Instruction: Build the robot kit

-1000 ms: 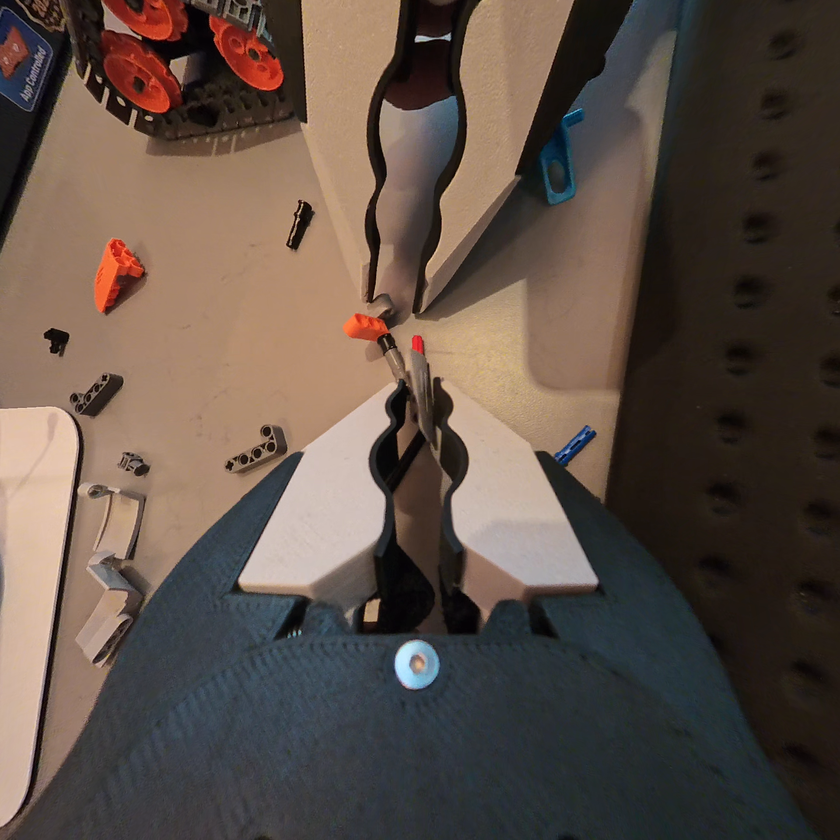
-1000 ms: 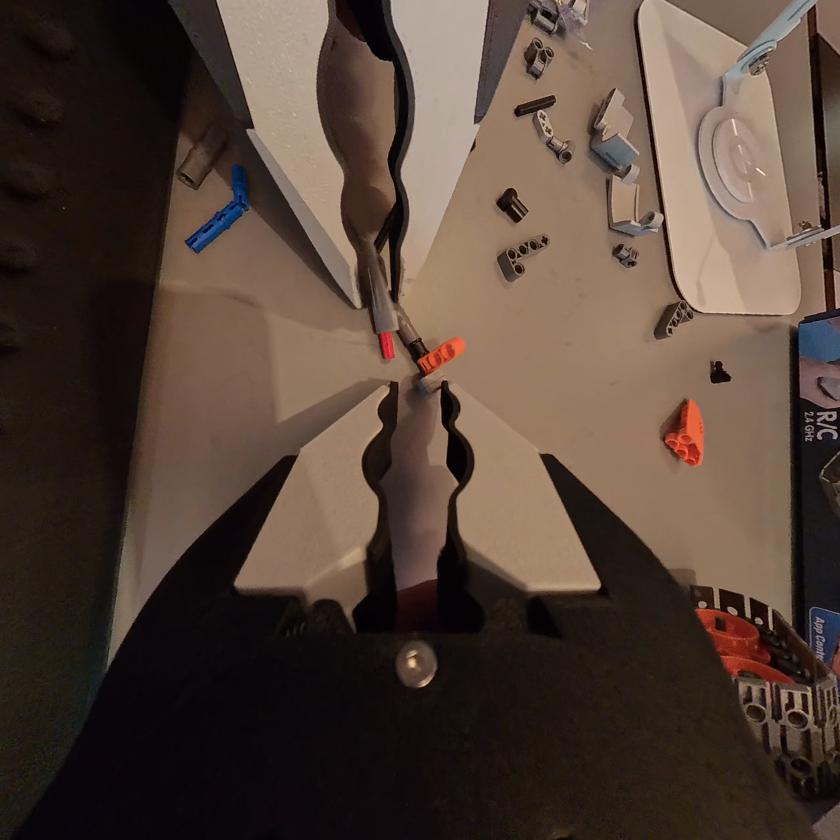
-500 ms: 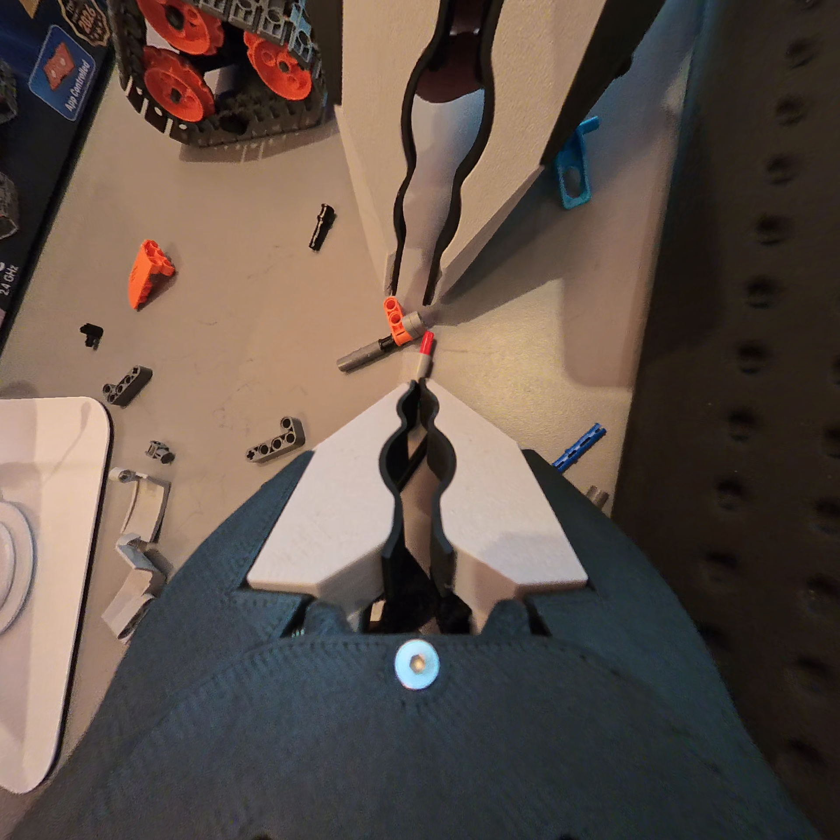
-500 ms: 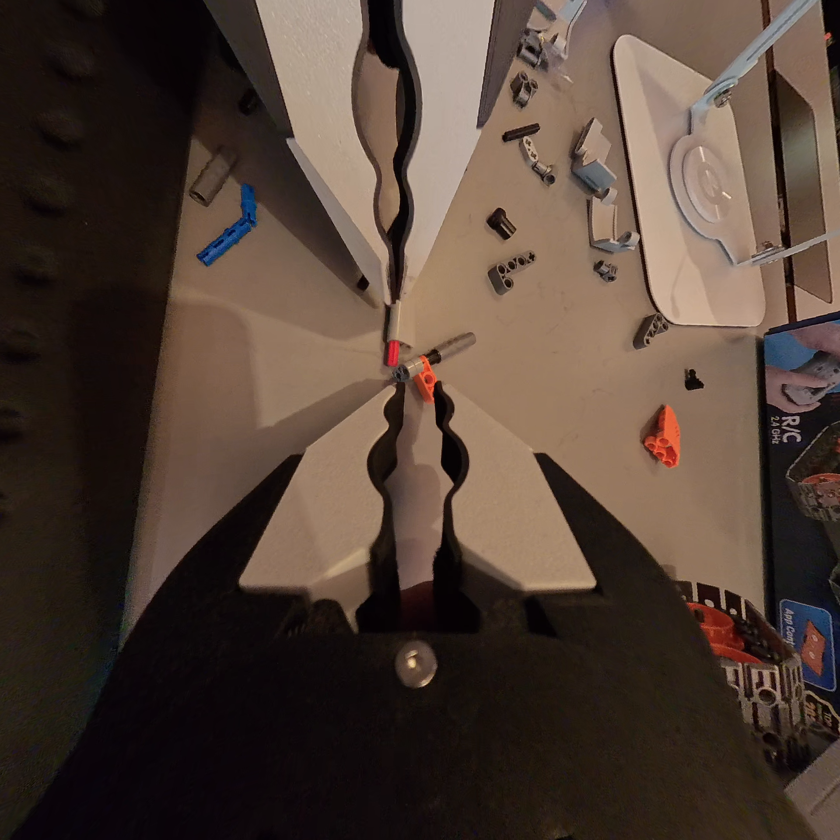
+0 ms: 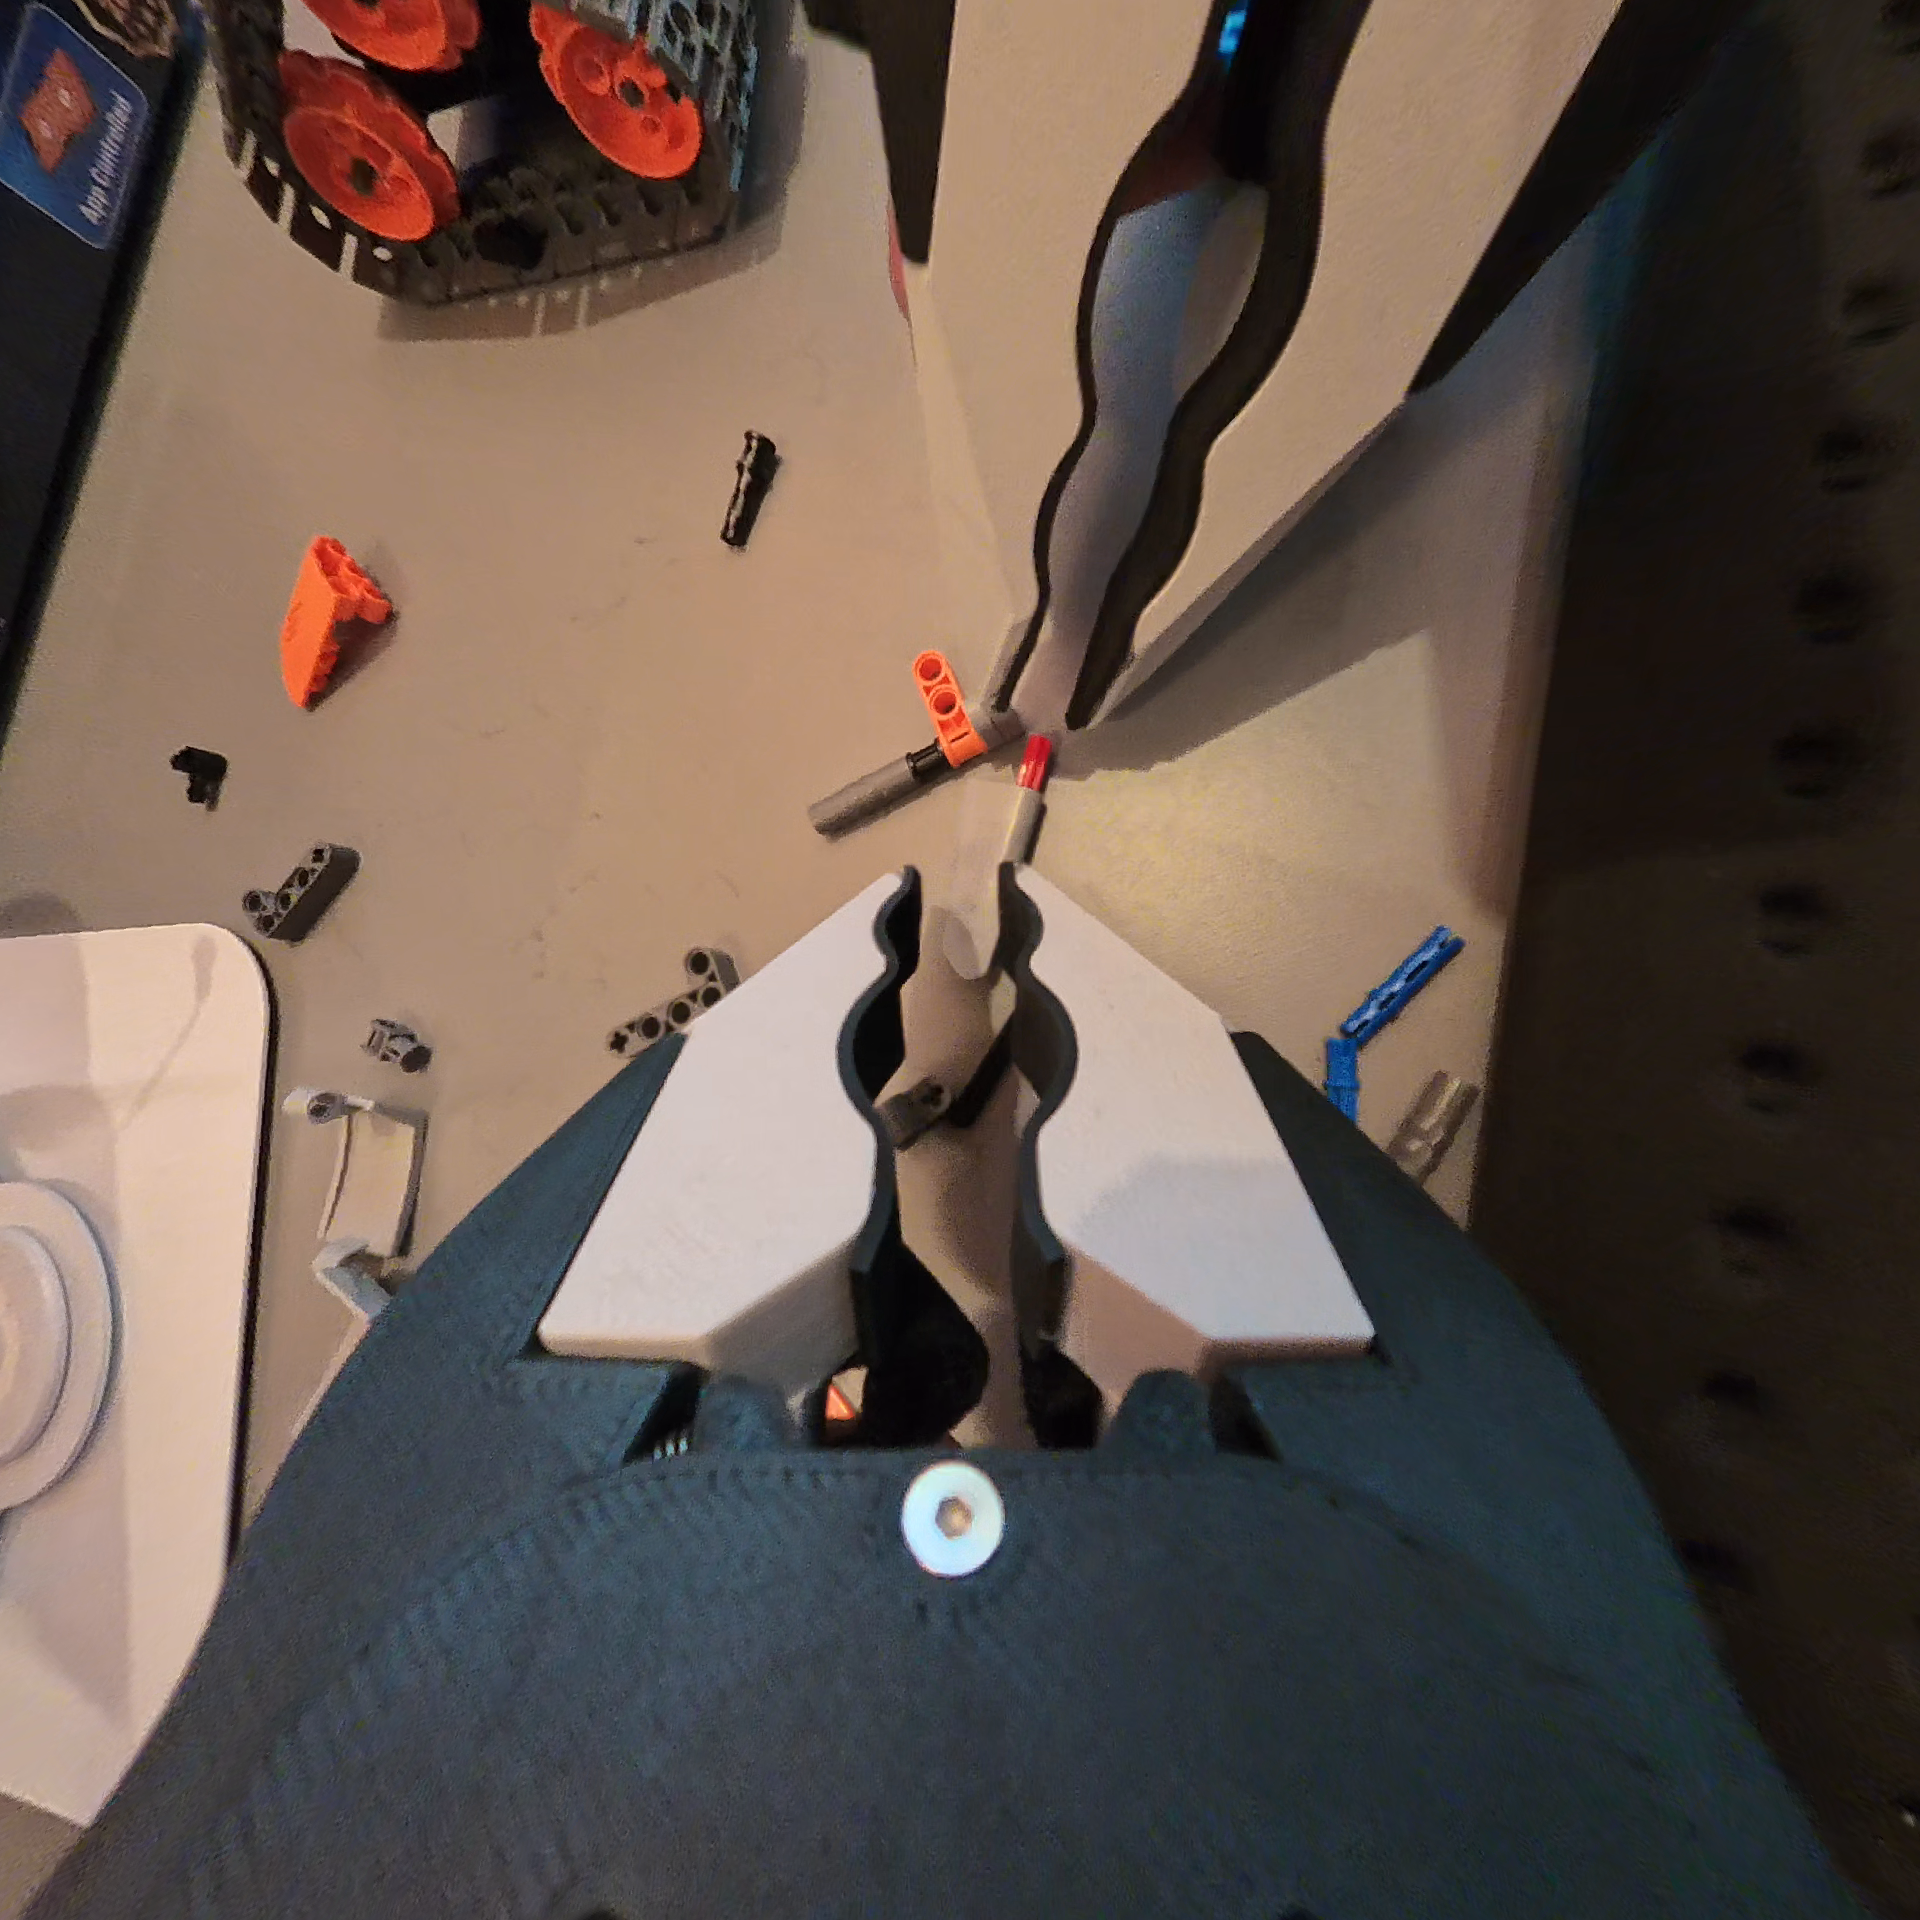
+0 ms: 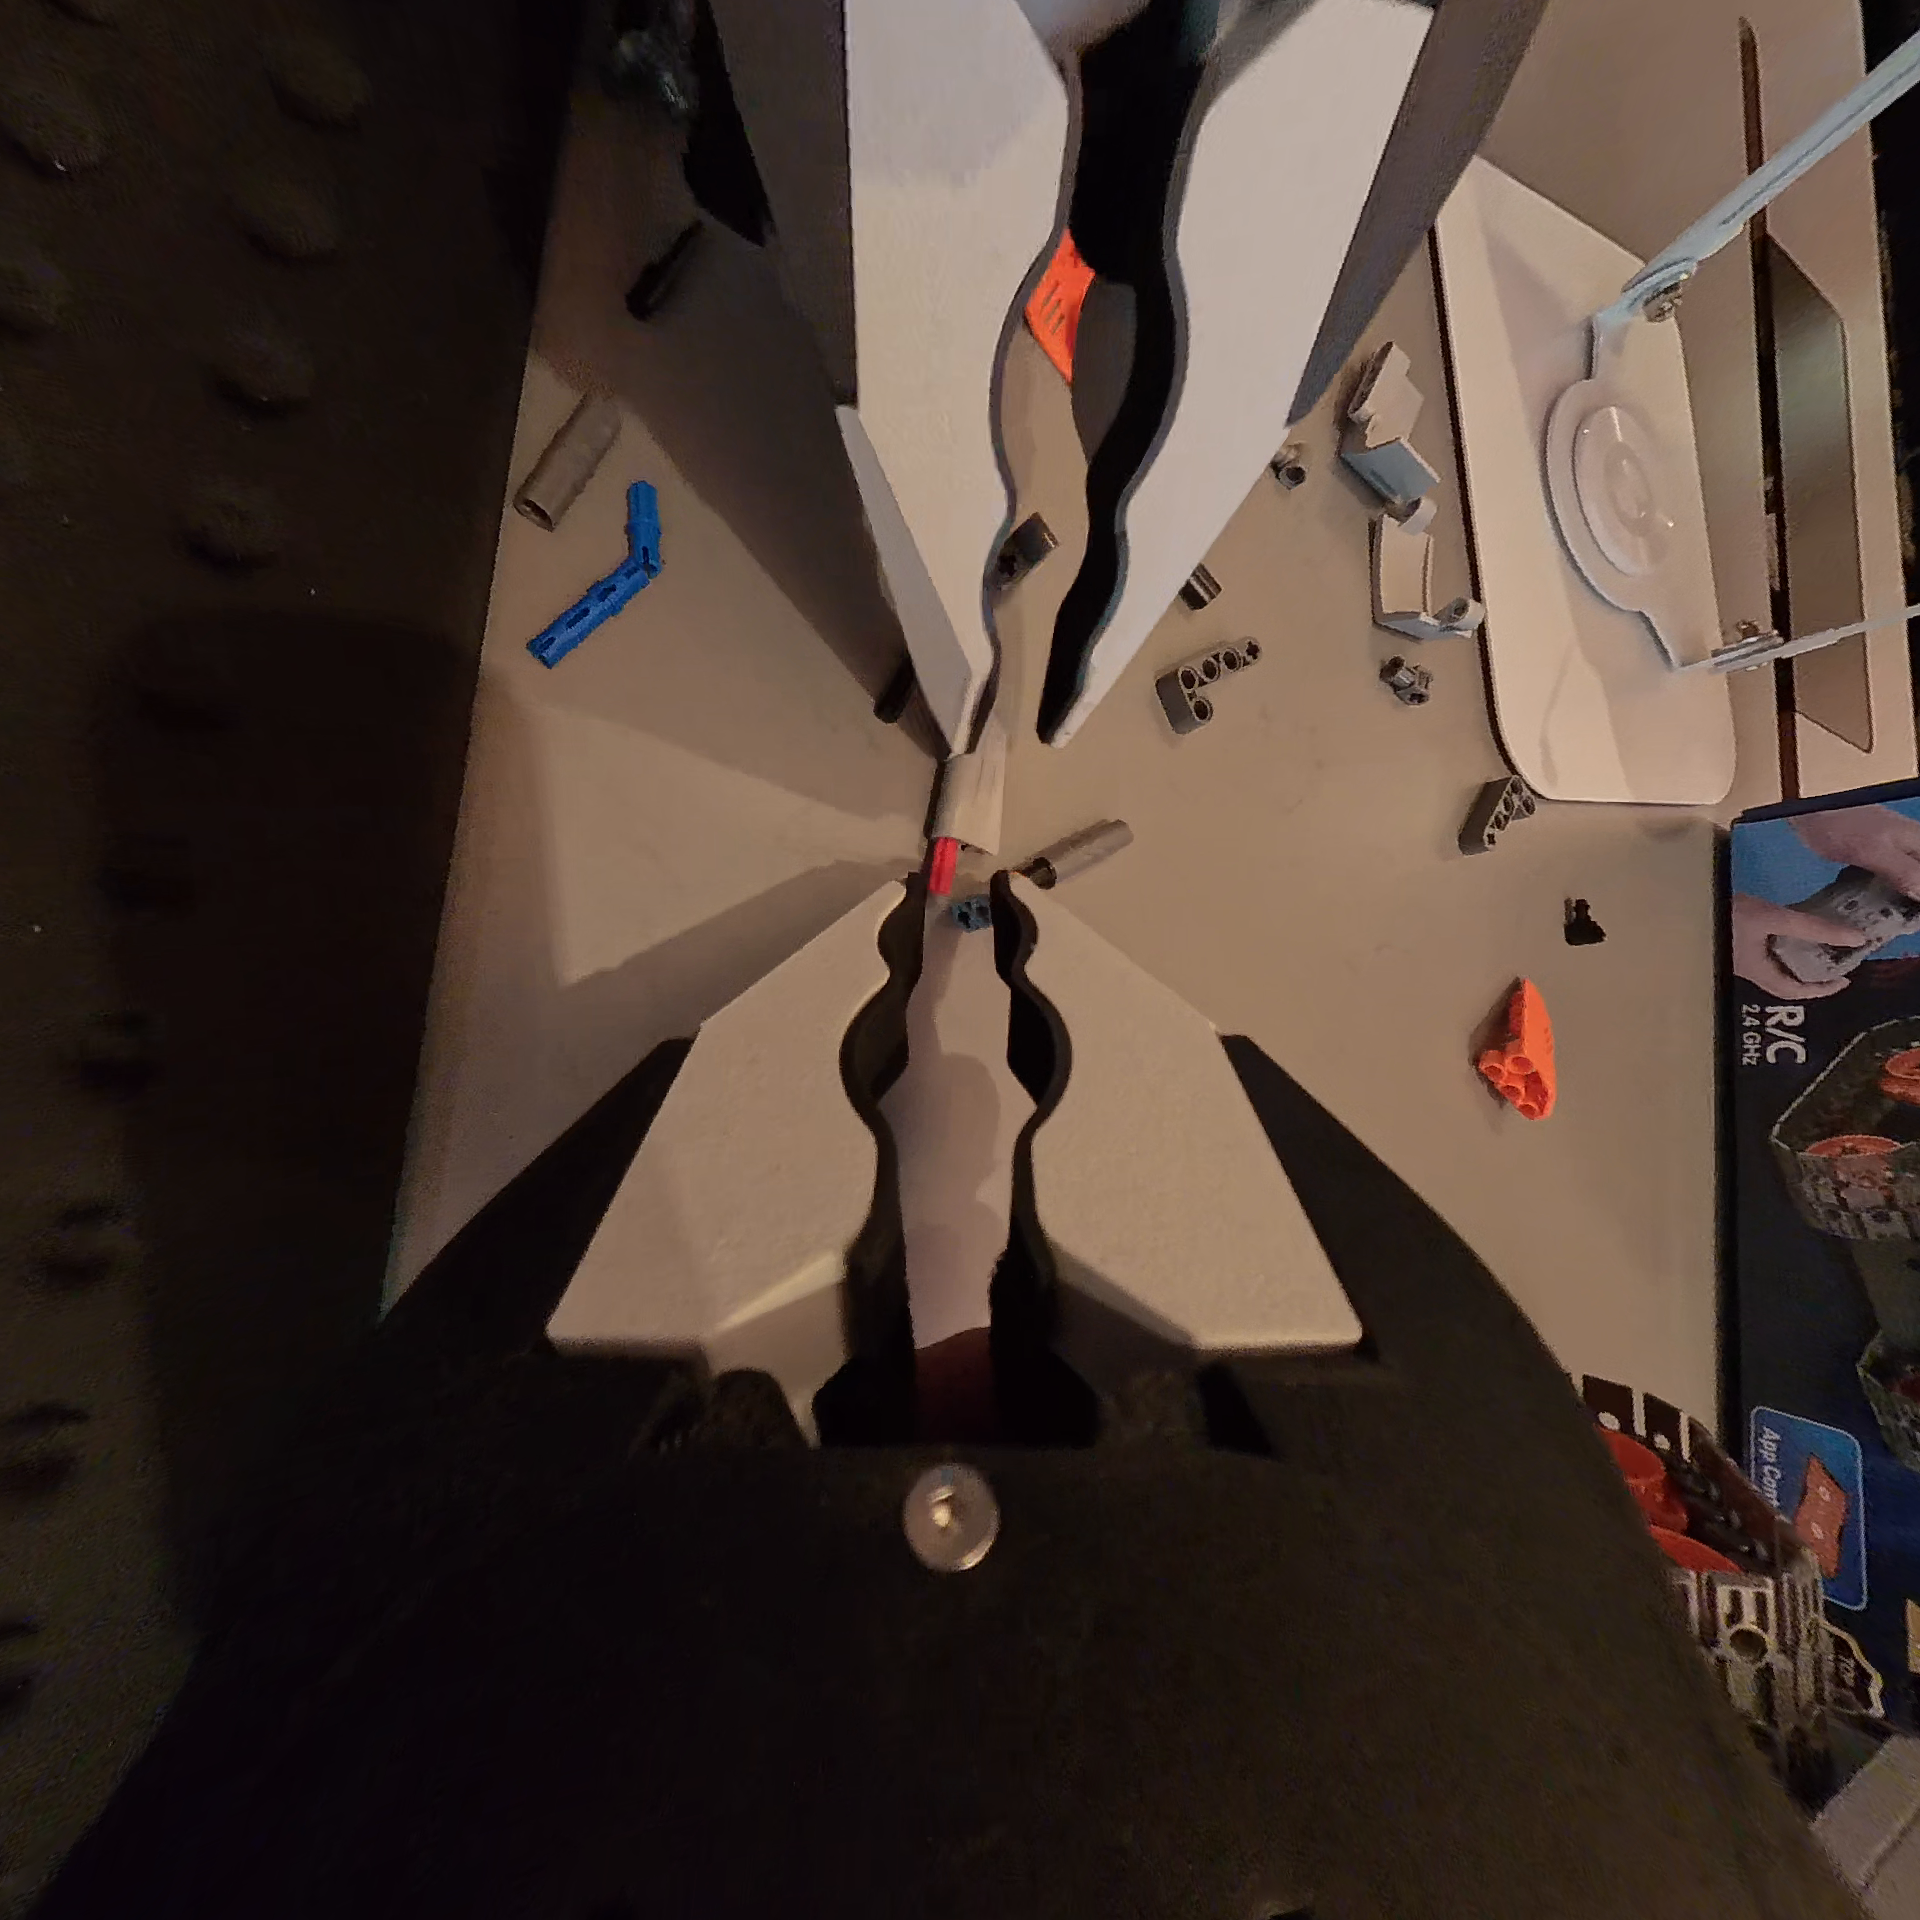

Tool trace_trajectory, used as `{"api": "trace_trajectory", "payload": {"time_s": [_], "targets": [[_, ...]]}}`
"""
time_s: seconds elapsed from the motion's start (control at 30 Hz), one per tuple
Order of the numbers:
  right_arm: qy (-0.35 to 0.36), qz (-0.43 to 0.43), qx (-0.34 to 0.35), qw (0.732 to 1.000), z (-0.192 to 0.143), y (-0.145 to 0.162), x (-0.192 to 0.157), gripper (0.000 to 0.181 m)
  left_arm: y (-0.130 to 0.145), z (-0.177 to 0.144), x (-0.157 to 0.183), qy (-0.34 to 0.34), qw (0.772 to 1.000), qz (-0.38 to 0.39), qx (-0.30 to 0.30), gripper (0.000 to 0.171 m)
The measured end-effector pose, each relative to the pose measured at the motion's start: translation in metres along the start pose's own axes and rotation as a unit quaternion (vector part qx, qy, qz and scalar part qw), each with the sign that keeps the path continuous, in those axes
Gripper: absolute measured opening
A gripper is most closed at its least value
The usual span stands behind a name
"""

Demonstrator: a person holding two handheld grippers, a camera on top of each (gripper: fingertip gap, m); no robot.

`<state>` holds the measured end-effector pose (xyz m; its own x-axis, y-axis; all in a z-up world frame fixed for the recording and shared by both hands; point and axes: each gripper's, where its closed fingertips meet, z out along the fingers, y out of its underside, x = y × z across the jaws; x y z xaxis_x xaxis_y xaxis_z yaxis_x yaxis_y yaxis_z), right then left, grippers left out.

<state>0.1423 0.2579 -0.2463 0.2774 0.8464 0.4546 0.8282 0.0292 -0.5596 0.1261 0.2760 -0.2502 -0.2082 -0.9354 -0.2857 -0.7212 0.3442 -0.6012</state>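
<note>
My left gripper (image 5: 956, 873) is open just above the grey table (image 5: 582, 582). A grey sleeve with a red pin (image 5: 1027, 795) lies at its right fingertip (image 5: 1010, 878). My right gripper (image 6: 956, 883) faces it tip to tip and is shut on the grey end (image 6: 971, 914) of a small assembly: an orange connector (image 5: 945, 712) with a black axle and a grey sleeve (image 5: 868, 798) sticking out sideways. In the right wrist view the red pin (image 6: 943, 868) touches my right gripper's left fingertip. A small dark piece (image 5: 920, 1107) lies under the left gripper.
A tracked model with orange wheels (image 5: 499, 135) stands at the far left beside a blue box (image 6: 1829, 1143). A white stand base (image 5: 114, 1247), an orange wedge (image 5: 327, 613), a blue bent beam (image 6: 608, 592) and several grey beams lie around. A dark perforated mat (image 5: 1714, 935) borders the table. The grippers are tip to tip, or close to it. About 4 centimeters separates my left fingertips from the small dark piece (image 5: 920, 1107).
My left gripper has opened and let go of the grey sleeve with the red pin. The orange connector assembly swung sideways in the right gripper, its sleeve now pointing away.
</note>
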Motion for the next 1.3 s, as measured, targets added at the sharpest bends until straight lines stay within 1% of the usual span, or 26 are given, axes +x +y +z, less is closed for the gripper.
{"api": "trace_trajectory", "payload": {"time_s": [0.17, 0.27, 0.37, 0.4, 0.43, 0.5, 0.6, 0.8, 0.9, 1.0, 1.07, 1.17, 1.27, 1.3], "targets": [[0.007, 0.01, -0.001, 1.0, -0.003, 0.002, 0.005, 0.011, -0.001, 0.005, 0.005, 0.051, 0.998, -0.025, 0.003, 0.01], [0.002, 0.009, -0.006, 1.0, -0.001, 0.005, 0.004, 0.011, -0.002, 0.006, 0.006, 0.057, 0.998, -0.027, 0.003, 0.011], [0.002, 0.003, -0.008, 1.0, 0.0, 0.006, 0.002, 0.009, -0.003, 0.006, 0.007, 0.053, 0.998, -0.021, 0.006, 0.01], [0.002, 0.0, -0.006, 1.0, 0.0, 0.005, 0.002, 0.009, -0.003, 0.005, 0.007, 0.049, 0.999, -0.014, 0.007, 0.006], [0.002, -0.004, -0.004, 1.0, 0.0, 0.004, 0.001, 0.008, -0.003, 0.004, 0.008, 0.046, 0.999, -0.007, 0.009, 0.002], [0.005, -0.013, -0.003, 1.0, 0.001, 0.003, 0.0, 0.007, -0.003, 0.004, 0.008, 0.027, 0.999, 0.024, 0.011, 0.0], [0.009, -0.023, -0.006, 1.0, 0.001, 0.003, -0.001, 0.007, -0.001, 0.002, 0.009, 0.008, 0.998, 0.058, 0.008, 0.0], [0.008, -0.039, -0.012, 0.999, 0.003, 0.002, -0.004, 0.006, 0.005, -0.003, 0.011, 0.01, 0.997, 0.071, 0.001, 0.0], [0.025, -0.071, -0.038, 0.996, 0.007, 0.009, -0.003, 0.0, 0.007, -0.006, 0.013, 0.003, 0.996, 0.089, -0.002, 0.0], [0.018, -0.066, -0.037, 0.997, 0.005, 0.009, -0.005, 0.0, 0.008, -0.008, 0.013, 0.001, 0.995, 0.096, -0.002, 0.0], [0.016, -0.052, -0.031, 0.998, 0.001, 0.008, -0.003, 0.0, 0.006, -0.011, 0.011, 0.003, 0.996, 0.088, 0.01, 0.0], [0.007, -0.01, -0.013, 1.0, -0.006, 0.004, 0.002, 0.005, 0.001, -0.015, 0.004, 0.011, 0.998, 0.058, 0.027, 0.008], [0.0, 0.004, -0.006, 1.0, -0.005, 0.004, 0.002, 0.005, 0.002, -0.009, 0.006, 0.054, 0.998, 0.024, 0.015, 0.016], [-0.002, 0.004, -0.007, 1.0, -0.004, 0.005, 0.001, 0.005, 0.002, -0.007, 0.007, 0.066, 0.998, 0.014, 0.011, 0.017]]}}
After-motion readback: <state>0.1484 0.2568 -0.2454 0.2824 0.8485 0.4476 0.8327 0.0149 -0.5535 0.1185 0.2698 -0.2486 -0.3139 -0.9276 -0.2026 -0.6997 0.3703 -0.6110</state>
